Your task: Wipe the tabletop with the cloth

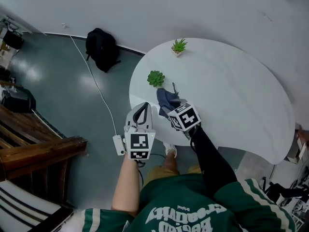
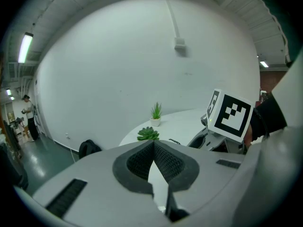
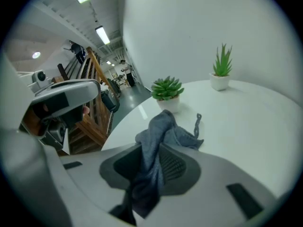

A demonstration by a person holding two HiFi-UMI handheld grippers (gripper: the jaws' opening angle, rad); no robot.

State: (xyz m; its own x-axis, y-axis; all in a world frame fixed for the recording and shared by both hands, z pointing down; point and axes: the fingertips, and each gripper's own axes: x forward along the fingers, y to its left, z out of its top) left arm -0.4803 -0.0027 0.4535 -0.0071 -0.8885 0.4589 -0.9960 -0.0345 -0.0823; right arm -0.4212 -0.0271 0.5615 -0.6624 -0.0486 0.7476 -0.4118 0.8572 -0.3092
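At near-left rim of round white desk [image 1: 231, 91]: crumpled blue-grey cloth [image 1: 165, 98] pinched tight in right gripper [image 1: 167, 108] fingers, seemingly touching desktop, near small green rosette plant [image 1: 156, 78]. Left gripper [image 1: 142, 108] alongside, fingers pressed together, nothing between.
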